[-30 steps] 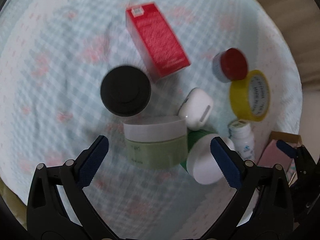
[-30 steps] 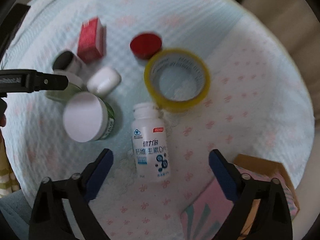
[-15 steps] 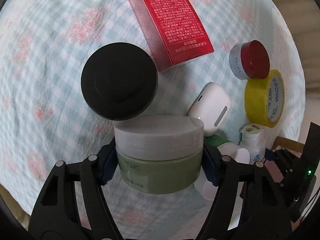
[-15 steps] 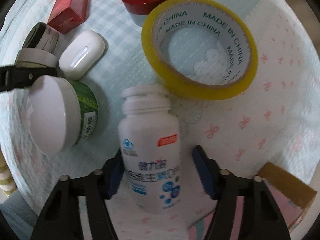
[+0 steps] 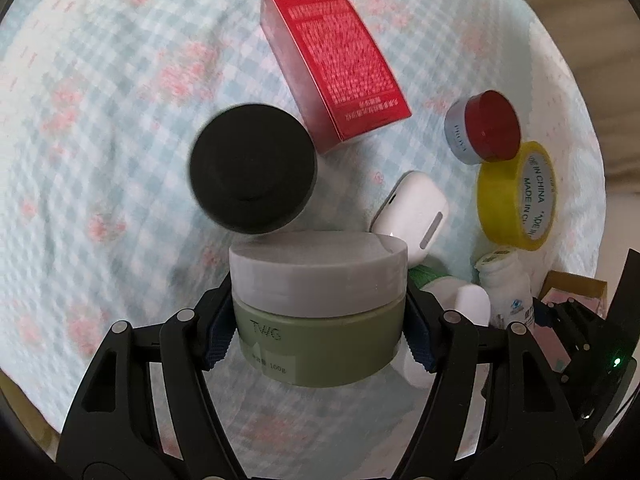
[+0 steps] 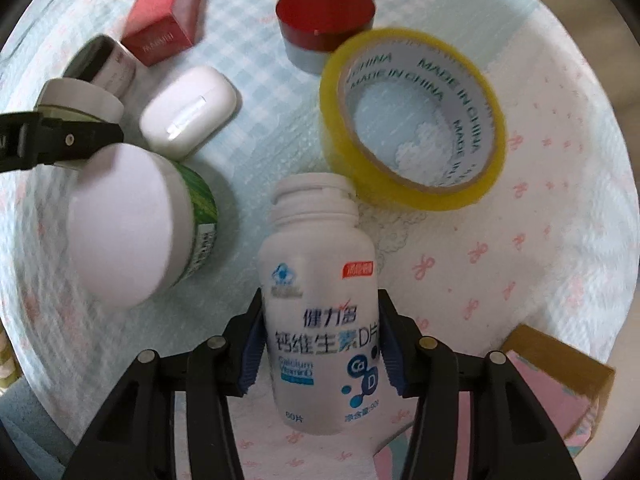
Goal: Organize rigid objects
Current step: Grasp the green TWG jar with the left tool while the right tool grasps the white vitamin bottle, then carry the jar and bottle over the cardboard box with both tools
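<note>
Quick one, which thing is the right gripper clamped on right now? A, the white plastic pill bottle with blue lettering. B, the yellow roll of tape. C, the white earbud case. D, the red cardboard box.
A: the right gripper has both blue pads pressed against the sides of the white plastic pill bottle, while the yellow roll of tape lies apart from it on the cloth.

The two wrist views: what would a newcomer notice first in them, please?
In the left wrist view, the left gripper is shut on a green jar with a grey lid, just below a black lid and a red box. In the right wrist view, the right gripper, whose jaws have just been closing, clamps a white bottle. A yellow tape roll lies just beyond it on the cloth.
</note>
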